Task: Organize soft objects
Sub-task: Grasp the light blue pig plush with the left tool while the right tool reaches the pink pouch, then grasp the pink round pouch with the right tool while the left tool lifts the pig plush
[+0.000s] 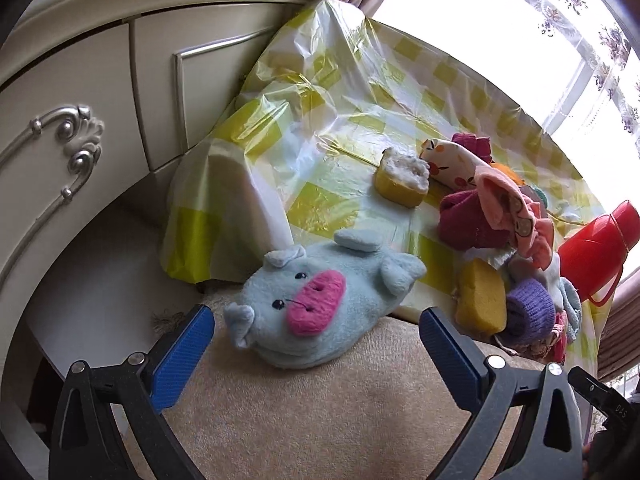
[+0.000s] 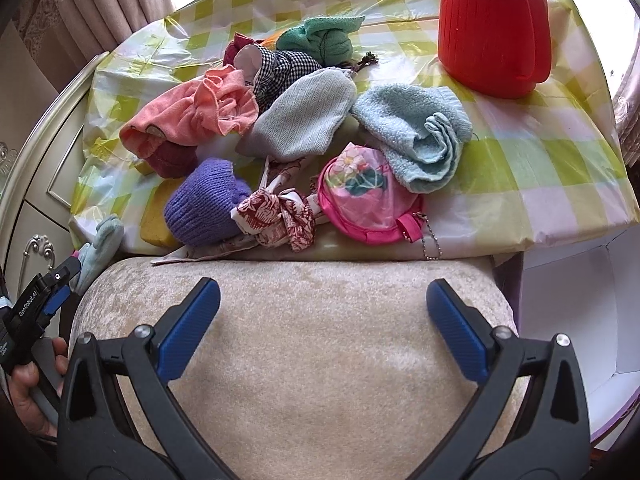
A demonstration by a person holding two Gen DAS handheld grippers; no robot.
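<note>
A light blue plush pig (image 1: 320,304) with a pink snout lies across the edge between the beige cushion (image 1: 320,412) and the checkered table. My left gripper (image 1: 316,324) is open, its blue fingers on either side of the pig, just short of it. My right gripper (image 2: 322,300) is open and empty above the cushion (image 2: 304,360), facing a pile of soft things: a purple knit hat (image 2: 202,208), a pink cloth (image 2: 192,114), a grey cloth (image 2: 304,116), a light blue towel (image 2: 416,132) and a pink pouch (image 2: 366,200).
A red plastic jug (image 2: 492,24) stands at the table's back right. Yellow sponges (image 1: 400,178) lie on the yellow-checked plastic cover (image 1: 344,92). A cream cabinet (image 1: 80,92) stands at the left. A white box (image 2: 576,304) sits right of the cushion. A window with curtains is behind.
</note>
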